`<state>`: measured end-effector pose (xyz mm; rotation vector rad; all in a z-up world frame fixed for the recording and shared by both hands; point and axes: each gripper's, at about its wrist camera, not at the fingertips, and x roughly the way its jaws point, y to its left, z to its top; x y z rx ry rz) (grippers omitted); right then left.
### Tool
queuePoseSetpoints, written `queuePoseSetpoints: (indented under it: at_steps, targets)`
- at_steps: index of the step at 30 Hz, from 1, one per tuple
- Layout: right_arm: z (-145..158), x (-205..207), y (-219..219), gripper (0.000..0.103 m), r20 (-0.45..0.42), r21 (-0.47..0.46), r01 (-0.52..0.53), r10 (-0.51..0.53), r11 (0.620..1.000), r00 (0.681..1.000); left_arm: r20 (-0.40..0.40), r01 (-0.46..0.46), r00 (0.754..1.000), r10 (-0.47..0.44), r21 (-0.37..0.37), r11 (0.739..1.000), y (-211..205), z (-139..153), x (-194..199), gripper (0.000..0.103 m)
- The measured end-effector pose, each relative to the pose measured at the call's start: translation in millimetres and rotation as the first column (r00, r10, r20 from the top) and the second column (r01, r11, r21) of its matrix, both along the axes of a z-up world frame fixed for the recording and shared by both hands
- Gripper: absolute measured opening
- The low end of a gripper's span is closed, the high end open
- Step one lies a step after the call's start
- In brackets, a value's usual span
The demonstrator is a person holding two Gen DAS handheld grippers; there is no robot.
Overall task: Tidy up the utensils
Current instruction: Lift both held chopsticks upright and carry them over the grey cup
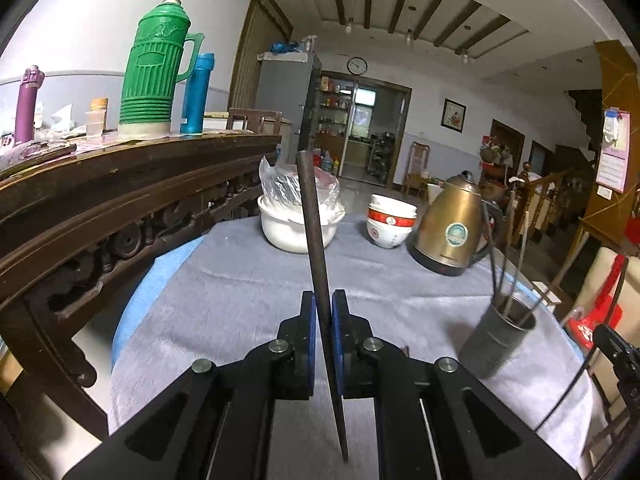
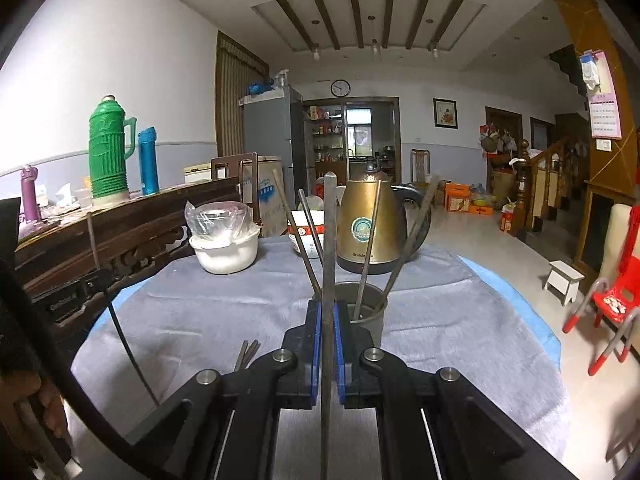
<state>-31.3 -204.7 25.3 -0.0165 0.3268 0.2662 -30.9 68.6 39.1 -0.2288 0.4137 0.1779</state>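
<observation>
Left gripper (image 1: 323,300) clenched on one dark chopstick (image 1: 310,208), its blue pads (image 1: 338,320) pressing both sides; stick stands near upright, tilted slightly, top end above the jaws, pointed end below them. Right gripper (image 2: 329,308) likewise clamped on a second chopstick (image 2: 329,224), held upright, directly in front of the holder (image 2: 374,320) in the right wrist view.

Landmark: gold kettle (image 1: 450,228) on the grey cloth (image 1: 240,288) covering the counter. Kettle bears a round teal label and a brand word along its base (too blurred to read for certain). Holder, a dark grey cup, sits nearer the camera than the kettle, with several chopsticks (image 2: 370,240) leaning in it, splayed outward. Left of the kettle: stacked red-and-white bowls (image 1: 390,220) with red markings (unreadable), then a white bowl (image 1: 296,228) with clear plastic over it. A few loose chopsticks (image 2: 247,354) lie on the cloth, well nearer than the kettle, left of the right jaws.

Far left of the kettle, on a carved wooden sideboard (image 1: 120,200): green thermos (image 1: 154,68), blue flask (image 1: 198,92), purple bottle (image 1: 27,104). Wall clock (image 1: 357,66) behind.
</observation>
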Motion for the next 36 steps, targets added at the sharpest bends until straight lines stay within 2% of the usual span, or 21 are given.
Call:
queuePoseSetpoints:
  at_steps: [8,16,23,36]
  targets:
    - [2.6,-24.9,-13.8,0.006,-0.019,0.038,0.010,-0.009,0.999,1.000,-0.014,0.038,0.999,-0.038,-0.046,0.998,0.5,3.2,-20.6,0.007]
    - [4.6,-17.5,-20.3,0.006,-0.036,0.077,0.021,-0.019,0.997,0.999,-0.031,0.050,0.998,-0.054,-0.100,0.994,4.4,4.3,-15.1,0.006]
    - [15.0,-15.6,-25.5,0.006,-0.010,0.102,0.024,-0.023,0.995,1.000,-0.065,0.030,0.997,-0.039,-0.131,0.991,7.8,16.3,1.2,0.006]
    - [43.8,-9.4,-25.2,0.006,0.046,0.140,-0.005,-0.001,0.990,0.999,-0.151,0.062,0.985,-0.079,-0.111,0.992,-25.6,48.1,44.3,0.006]
